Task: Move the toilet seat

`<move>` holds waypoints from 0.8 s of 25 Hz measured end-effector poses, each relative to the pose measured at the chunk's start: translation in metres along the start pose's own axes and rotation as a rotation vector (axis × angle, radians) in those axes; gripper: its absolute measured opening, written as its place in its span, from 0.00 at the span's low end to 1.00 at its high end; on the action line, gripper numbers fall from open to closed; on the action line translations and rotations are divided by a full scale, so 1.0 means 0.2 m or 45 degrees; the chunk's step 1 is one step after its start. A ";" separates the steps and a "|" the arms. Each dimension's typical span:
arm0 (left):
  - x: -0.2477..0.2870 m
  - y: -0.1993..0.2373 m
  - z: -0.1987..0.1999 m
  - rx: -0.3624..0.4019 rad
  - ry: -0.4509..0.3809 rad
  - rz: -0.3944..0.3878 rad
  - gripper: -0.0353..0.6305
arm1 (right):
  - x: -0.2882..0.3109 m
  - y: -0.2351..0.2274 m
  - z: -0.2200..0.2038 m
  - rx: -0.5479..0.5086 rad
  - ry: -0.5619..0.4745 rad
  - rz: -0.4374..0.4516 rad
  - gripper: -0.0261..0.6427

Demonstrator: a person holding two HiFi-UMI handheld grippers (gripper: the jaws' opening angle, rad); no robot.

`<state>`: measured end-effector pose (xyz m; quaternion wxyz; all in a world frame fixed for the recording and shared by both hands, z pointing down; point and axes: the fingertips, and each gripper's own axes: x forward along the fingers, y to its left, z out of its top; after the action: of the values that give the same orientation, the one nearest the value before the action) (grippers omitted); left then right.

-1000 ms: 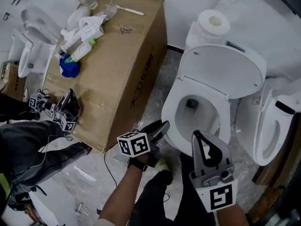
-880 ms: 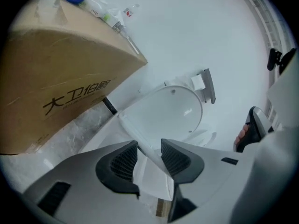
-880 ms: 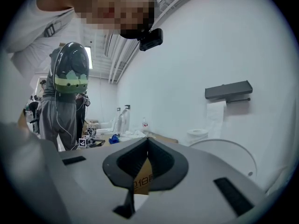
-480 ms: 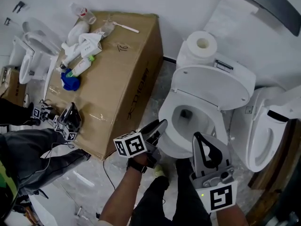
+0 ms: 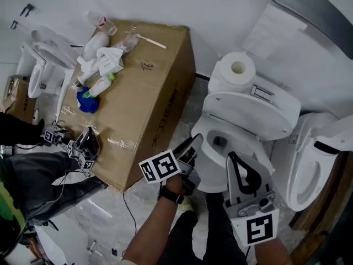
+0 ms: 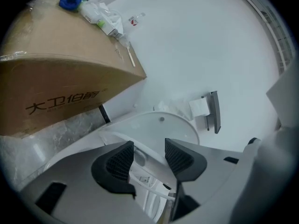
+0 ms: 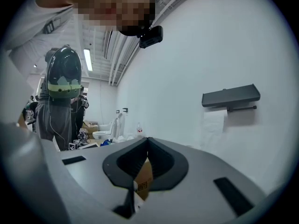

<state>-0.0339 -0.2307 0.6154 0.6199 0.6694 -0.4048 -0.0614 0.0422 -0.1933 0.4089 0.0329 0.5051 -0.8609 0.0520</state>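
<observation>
**Position.** The toilet seat (image 5: pixel 251 114) stands raised on its hinge at the rear of the toilet bowl (image 5: pixel 212 162), tilted forward over the opening. A paper roll (image 5: pixel 238 68) sits behind the bowl, above the hinge.

**Tool state.** The left gripper (image 5: pixel 193 142) is just beside the bowl's front rim. Its jaws are opening and already wide, with nothing pressed between the pads. The seat shows beyond the gap, untouched. The right gripper (image 5: pixel 231 159) is at the bowl's front with its tips closed together, holding nothing.

**Handling (judgement).** The seat looks like rigid moulded plastic: fairly light, glossy and probably slippery. It should move only about its hinge. The free front edge, farthest from the hinge, gives the best hold. If released early it may drop and slam.

**Markings.** The cardboard box (image 6: pixel 60 85) beside the bowl reads "大卫伯爵". The bottle labels on it are too small to read.
</observation>
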 end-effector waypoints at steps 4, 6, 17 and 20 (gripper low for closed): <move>0.05 -0.04 0.04 -0.062 -0.030 0.020 0.36 | 0.04 -0.04 0.03 -0.001 -0.005 0.016 0.06; 0.07 -0.06 0.07 -0.099 -0.053 0.030 0.36 | 0.04 -0.06 0.04 -0.002 -0.002 0.020 0.06; 0.26 -0.18 0.22 -0.238 -0.217 0.040 0.38 | 0.08 -0.26 0.14 -0.012 -0.016 0.027 0.06; 0.31 -0.21 0.25 -0.262 -0.264 0.012 0.38 | 0.09 -0.32 0.15 -0.010 -0.023 0.031 0.06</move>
<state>-0.0029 -0.3119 0.5934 0.6403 0.5905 -0.4614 -0.1686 0.0894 -0.2444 0.3855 0.0266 0.4948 -0.8675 0.0444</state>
